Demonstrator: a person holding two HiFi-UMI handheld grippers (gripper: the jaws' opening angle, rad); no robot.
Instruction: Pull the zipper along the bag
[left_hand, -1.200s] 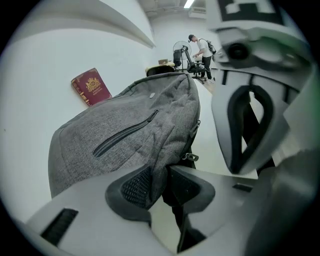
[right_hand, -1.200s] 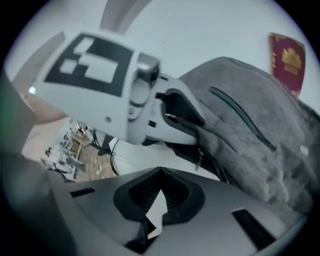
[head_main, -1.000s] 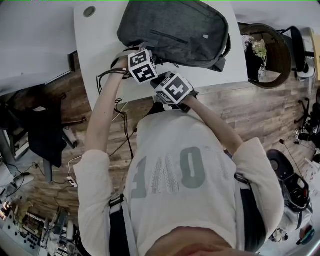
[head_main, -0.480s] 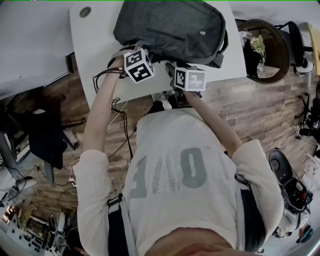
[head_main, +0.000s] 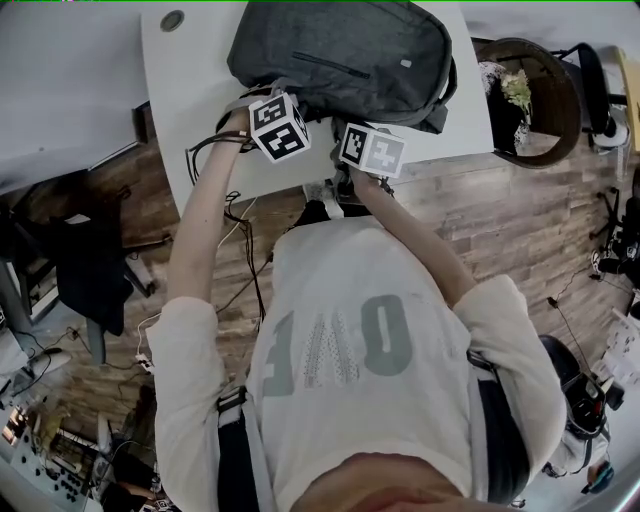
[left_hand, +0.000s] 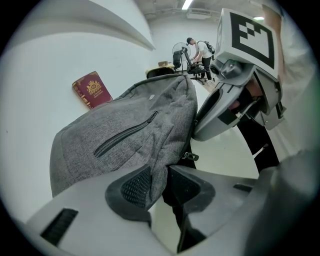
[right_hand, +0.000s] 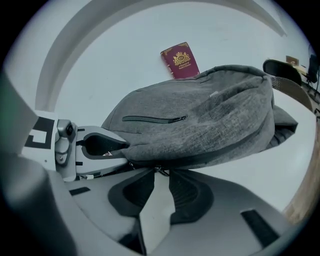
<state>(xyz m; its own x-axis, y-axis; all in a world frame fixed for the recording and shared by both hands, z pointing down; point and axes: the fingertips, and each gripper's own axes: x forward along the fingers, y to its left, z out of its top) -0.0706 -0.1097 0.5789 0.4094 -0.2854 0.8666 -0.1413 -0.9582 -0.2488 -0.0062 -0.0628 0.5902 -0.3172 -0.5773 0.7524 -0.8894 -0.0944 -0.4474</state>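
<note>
Bag (head_main: 345, 55): grey backpack in heathered woven fabric, soft and slightly slumped, front panel facing up.
Location: lies on a white table (head_main: 200, 80), at the edge nearest the person, both grippers at its near side.
Front pocket: slanted dark pocket zipper (right_hand: 154, 119) across the front panel, zipped closed.
Main seam: dark band running along the lower edge of the bag, with a small metal zipper pull (right_hand: 160, 171) hanging from it.
Left gripper (left_hand: 160, 182): pinches a fold of the grey fabric at the bag's near edge, cloth caught between the ribbed pads.
Right gripper (right_hand: 159, 179): jaws closing, tips on either side of the zipper pull, a narrow gap between the pads; firm pressure on the pull not evident.
Spacing: grippers close together, side by side, marker cubes nearly touching in the head view.
Background: dark red booklet (right_hand: 180, 60) with a gold crest, beyond the bag, apart from it.
</note>
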